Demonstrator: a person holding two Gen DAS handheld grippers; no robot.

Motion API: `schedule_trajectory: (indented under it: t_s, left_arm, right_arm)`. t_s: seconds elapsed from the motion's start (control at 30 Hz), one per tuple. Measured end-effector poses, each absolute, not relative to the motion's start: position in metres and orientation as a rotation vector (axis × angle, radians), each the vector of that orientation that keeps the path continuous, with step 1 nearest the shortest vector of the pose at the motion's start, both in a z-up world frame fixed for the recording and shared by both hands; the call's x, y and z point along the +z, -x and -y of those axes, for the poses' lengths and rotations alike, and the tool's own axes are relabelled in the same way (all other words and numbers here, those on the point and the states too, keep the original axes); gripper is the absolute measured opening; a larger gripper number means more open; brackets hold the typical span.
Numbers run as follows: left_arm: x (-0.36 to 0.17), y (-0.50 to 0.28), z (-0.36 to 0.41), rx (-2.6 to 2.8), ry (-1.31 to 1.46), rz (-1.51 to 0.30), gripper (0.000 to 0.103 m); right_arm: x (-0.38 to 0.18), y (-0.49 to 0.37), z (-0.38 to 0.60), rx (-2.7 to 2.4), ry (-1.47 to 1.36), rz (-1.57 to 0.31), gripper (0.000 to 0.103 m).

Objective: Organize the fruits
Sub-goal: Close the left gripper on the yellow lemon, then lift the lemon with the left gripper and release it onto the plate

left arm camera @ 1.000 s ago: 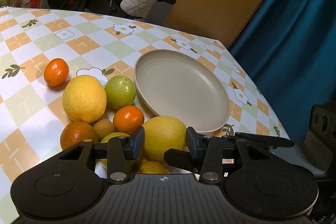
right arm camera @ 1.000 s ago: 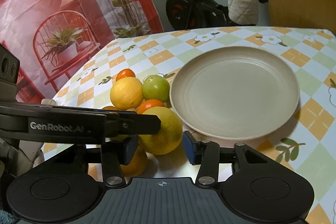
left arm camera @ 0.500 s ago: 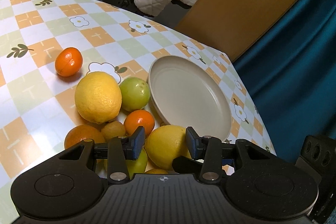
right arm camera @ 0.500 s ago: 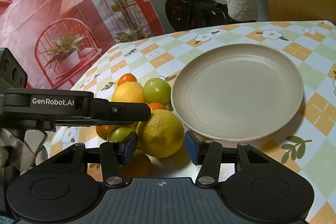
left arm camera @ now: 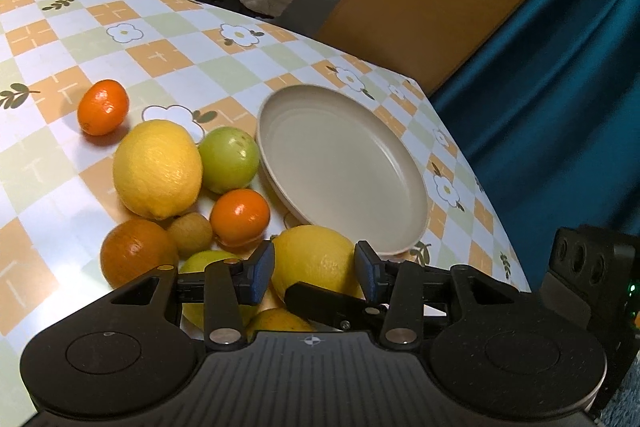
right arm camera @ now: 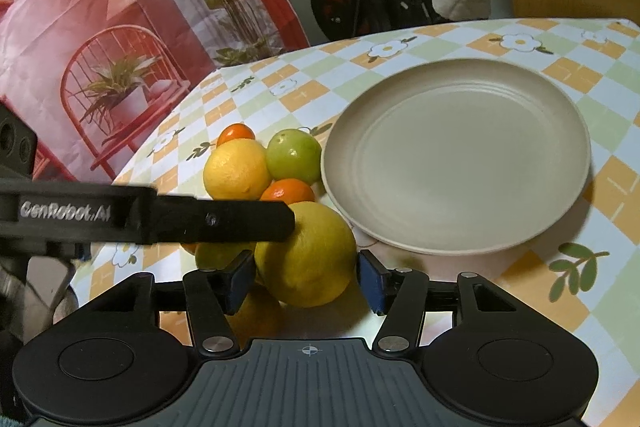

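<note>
A big yellow lemon [left arm camera: 316, 259] lies on the tablecloth beside the empty beige plate [left arm camera: 344, 163]. Both grippers straddle it. My left gripper [left arm camera: 314, 269] is open, its blue pads on either side of the lemon with small gaps. My right gripper [right arm camera: 306, 275] is open around the same lemon [right arm camera: 308, 255], and its left pad is close to the peel. A second lemon [left arm camera: 158, 169], a green fruit [left arm camera: 229, 159], several oranges and small fruits lie in a pile left of the plate [right arm camera: 456, 155].
The table's right edge [left arm camera: 500, 223] runs close past the plate, with a blue curtain beyond. The left gripper's finger [right arm camera: 216, 221] crosses the right wrist view above the lemon. An exercise bike and a brown board stand behind the table.
Both grippers have moved forward so the lemon sits deeper between their pads. The left wrist view has swung to look further across the table. The fruits have not moved.
</note>
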State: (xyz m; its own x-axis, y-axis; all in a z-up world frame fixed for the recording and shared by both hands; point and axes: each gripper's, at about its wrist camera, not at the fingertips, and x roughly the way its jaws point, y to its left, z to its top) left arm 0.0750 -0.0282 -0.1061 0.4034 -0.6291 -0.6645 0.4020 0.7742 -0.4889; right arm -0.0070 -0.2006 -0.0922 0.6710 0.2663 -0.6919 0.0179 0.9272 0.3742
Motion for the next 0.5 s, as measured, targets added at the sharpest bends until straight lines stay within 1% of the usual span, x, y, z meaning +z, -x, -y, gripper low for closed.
schedule_trajectory:
  t_s: [0.5]
  left_arm:
    - [-0.088, -0.073, 0.040, -0.697, 0.234, -0.899, 0.047]
  right_arm:
    - [-0.073, 0.013, 0.202, 0.132, -0.316, -0.748, 0.051]
